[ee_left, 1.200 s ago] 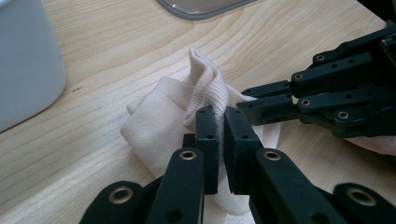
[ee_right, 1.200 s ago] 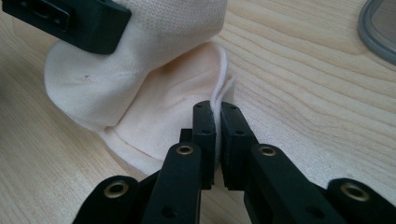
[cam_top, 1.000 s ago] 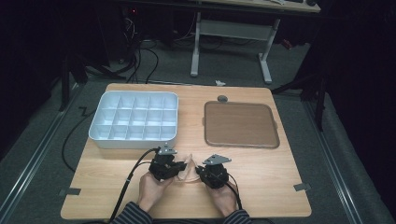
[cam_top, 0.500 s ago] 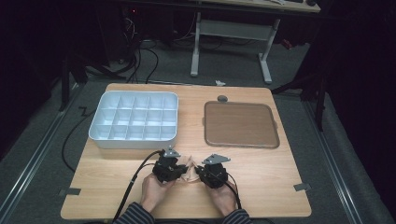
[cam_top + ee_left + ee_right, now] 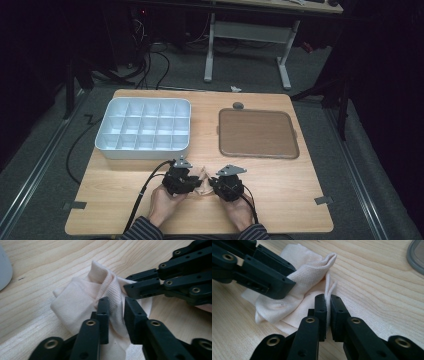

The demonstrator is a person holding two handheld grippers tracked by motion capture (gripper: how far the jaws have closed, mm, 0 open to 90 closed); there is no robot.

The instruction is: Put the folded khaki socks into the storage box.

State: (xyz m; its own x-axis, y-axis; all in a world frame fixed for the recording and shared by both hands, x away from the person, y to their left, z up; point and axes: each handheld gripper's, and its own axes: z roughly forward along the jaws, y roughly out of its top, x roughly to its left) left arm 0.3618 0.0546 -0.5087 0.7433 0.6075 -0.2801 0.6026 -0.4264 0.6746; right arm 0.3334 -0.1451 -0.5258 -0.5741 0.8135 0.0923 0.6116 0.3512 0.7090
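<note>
I have the wooden table (image 5: pixel 280 200) in front of me, and the biggest thing on it is the white compartment tray (image 5: pixel 144 149) at the far left, its grid of small cells all bare as far as I can see from the high view. To its right, well apart, lies the flat brown tray (image 5: pixel 258 133) with nothing on its surface, and a small grey round piece (image 5: pixel 238 105) sits just beyond its far edge. Near the front edge, between my two hands, lies the cream knitted cloth (image 5: pixel 82 302), bunched up on the wood with a fold standing upright. My left tongs (image 5: pixel 117 312) have just been opening: a ridge of the cloth runs up between the jaws, with a visible gap on the one side, so I do not count that as a grip. My right tongs (image 5: pixel 328 308) sit nearly closed and pinch a thin edge of the same cloth, which stands up between their pads.
</note>
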